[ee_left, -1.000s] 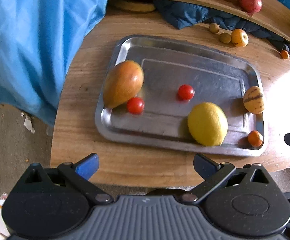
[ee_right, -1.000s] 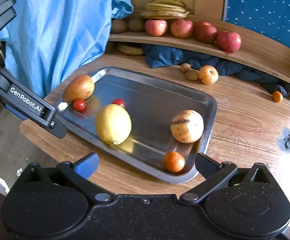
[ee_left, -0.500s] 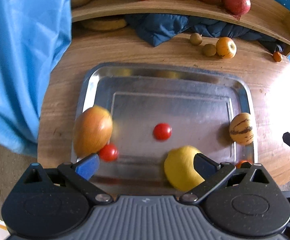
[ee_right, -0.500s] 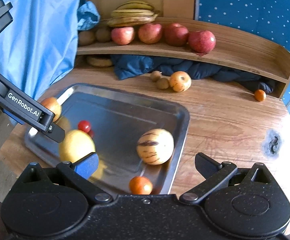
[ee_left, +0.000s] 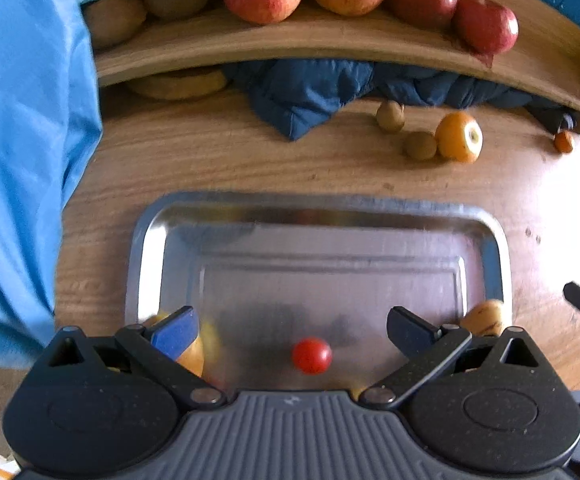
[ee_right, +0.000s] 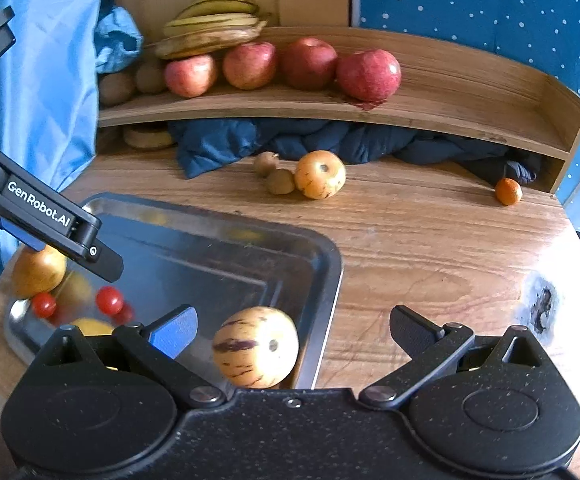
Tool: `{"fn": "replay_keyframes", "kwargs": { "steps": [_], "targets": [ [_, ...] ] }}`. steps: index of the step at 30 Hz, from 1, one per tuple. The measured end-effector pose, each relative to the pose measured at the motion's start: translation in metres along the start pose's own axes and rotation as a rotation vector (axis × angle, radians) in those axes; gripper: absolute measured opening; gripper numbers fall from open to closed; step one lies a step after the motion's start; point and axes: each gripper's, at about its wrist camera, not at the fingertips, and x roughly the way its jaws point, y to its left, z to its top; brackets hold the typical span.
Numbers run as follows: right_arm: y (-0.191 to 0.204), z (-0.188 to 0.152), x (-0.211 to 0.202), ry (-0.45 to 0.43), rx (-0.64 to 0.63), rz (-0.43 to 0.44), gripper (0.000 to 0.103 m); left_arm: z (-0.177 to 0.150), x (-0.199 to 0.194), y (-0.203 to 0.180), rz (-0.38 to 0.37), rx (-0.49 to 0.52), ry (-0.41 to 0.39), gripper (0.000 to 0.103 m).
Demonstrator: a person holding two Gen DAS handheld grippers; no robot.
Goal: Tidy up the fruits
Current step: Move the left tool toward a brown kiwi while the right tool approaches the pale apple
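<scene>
**Both hand-held grippers closing in low over the tray**

Change since a second ago: both cameras have moved forward and down. The tray's near edge has gone under the left hand-held gripper (ee_left: 291, 322), and the big yellow lemon has dropped almost out of its view. Reads as an approach to a pick, nothing sorted yet.

Nearest, left view: fingers spread wide, empty, touching nothing. A small red cherry tomato (ee_left: 311, 355) sits between them on the rectangular steel tray (ee_left: 146, 240), so it is the likely target. The orange-yellow mango-like fruit (ee_left: 192, 356) lies partly behind the left finger.

Nearest, right view: right hand-held gripper (ee_right: 291, 322) also wide open and empty. The cream, purple-streaked round melon (ee_right: 256, 346) lies in the tray's near right corner, toward the blue-padded finger, not gripped. A second small red tomato (ee_right: 44, 305) lies beside the mango.

Mid: round yellow-orange persimmon-like fruit (ee_right: 320, 174) with two small brown kiwis on the wooden desk (ee_right: 429, 240), well apart from the tray.

Far: red apples (ee_right: 369, 74) and bananas (ee_right: 210, 26) on the curved wooden shelf (ee_right: 469, 92).
</scene>
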Motion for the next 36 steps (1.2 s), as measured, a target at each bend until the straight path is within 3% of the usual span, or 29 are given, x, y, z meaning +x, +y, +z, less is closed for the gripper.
{"fn": "replay_keyframes", "kwargs": {
  "steps": [22, 36],
  "targets": [
    [-0.019, 0.036, 0.042, 0.026, 0.086, -0.149, 0.102, 0.096, 0.051, -0.03, -0.147, 0.02, -0.021, 0.102],
    [-0.011, 0.059, 0.075, 0.064, 0.033, -0.206, 0.102, 0.124, 0.072, -0.028, -0.205, -0.023, -0.037, 0.101]
  ]
}}
